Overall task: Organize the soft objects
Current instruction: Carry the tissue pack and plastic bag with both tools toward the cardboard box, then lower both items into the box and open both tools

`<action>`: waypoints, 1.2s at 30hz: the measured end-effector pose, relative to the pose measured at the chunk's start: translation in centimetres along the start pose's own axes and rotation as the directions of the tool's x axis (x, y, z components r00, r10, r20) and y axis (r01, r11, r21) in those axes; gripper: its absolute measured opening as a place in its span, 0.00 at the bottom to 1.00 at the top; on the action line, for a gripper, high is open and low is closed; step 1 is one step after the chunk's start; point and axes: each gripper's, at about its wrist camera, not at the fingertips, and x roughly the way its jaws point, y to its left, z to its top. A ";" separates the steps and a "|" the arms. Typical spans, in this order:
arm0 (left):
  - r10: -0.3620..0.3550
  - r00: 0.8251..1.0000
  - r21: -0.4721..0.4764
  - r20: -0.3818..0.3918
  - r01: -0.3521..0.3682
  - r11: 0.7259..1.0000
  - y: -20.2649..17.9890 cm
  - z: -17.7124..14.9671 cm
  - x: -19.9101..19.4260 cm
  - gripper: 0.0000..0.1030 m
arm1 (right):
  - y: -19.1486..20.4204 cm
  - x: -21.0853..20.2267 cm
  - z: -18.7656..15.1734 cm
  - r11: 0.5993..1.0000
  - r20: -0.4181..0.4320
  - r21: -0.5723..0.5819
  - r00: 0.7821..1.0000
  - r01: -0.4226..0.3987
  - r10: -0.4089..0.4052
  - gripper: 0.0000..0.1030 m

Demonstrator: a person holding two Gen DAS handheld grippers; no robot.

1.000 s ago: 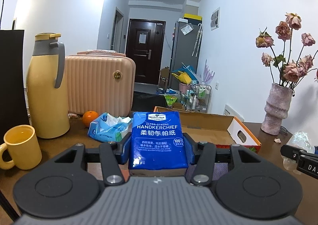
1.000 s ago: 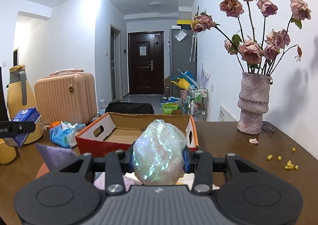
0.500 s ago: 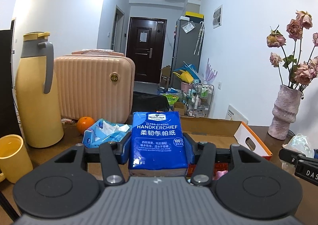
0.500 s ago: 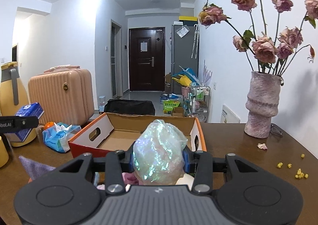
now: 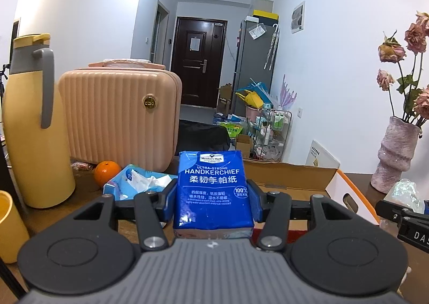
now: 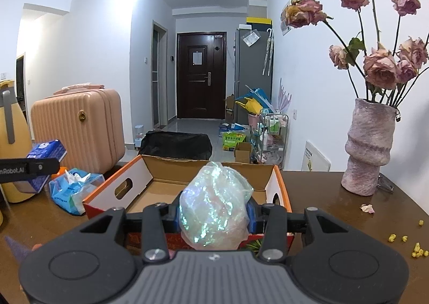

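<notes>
- The left tool (image 5: 213,202) is clamped on a blue handkerchief pack (image 5: 213,191), held upright with its label facing the camera; the blue pads press both of its sides.
- The right tool (image 6: 214,214) is closed around a crinkly iridescent bag (image 6: 215,204), which bulges up between its pads.
- Over the last second both views have crept closer to the cardboard box (image 6: 203,169): in the right wrist view its near orange wall has slid down under the tool, and more of the brown floor inside is exposed.
- In the left wrist view the yellow thermos (image 5: 32,127) and the yellow mug (image 5: 8,226) have drifted toward the left edge, while the pink suitcase (image 5: 118,116) has grown larger.
- Neither grip has changed across that second; pack and bag sit just as they did.
- Judgement: both soft things are being carried together toward the open box, the bag nearly over its near wall and the pack just to its left, level with the box's far edge.
- An opened tissue pack (image 6: 73,191) lies on the table (image 6: 335,196) left of the box, not yet collected.
- Likely next: move out over the box opening and release, taking care that neither tool knocks the box wall.
</notes>
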 end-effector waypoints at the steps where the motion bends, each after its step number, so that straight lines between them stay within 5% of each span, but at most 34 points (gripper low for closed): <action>1: -0.001 1.000 0.001 -0.003 0.001 1.000 0.0 0.1 0.4 0.51 | 0.0 0.4 0.1 1.000 -0.003 0.000 1.000 0.000 0.000 0.40; 36: 0.010 0.999 0.117 -0.031 -0.006 0.993 -2.0 1.7 12.5 0.51 | 0.2 11.1 2.1 0.997 -0.092 -0.055 0.994 0.047 -0.051 0.41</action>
